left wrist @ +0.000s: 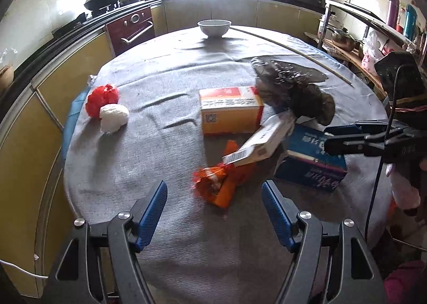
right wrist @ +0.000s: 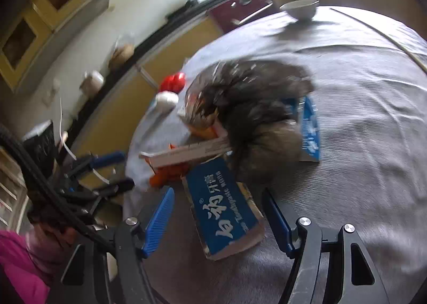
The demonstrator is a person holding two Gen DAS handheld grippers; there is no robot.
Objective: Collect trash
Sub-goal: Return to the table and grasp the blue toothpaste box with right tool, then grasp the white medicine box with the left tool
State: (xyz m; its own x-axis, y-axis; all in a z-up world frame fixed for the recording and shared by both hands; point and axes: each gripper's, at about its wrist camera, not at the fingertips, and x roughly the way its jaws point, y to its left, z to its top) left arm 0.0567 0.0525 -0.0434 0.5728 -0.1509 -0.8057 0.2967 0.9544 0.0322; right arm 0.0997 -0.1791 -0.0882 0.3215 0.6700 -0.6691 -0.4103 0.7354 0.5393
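Here | left claw (left wrist: 214,213) released | right claw (right wrist: 217,217) released, astride glossy blue carton (right wrist: 224,213) | ribbed grey tablecloth (left wrist: 165,159)

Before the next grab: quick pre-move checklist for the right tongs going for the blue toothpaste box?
1. Right tongs open, nothing held: ok.
2. Blue toothpaste box lies between its fingers, pads not touching it: ok.
3. Box free on top: not ok, the dark plastic bag and the white carton overlap its far end.
4. Left tongs open, empty, pointing at the orange wrapper: ok.
5. Trash container in view: not ok, none visible.
6. Right view sharp: not ok, blurred.
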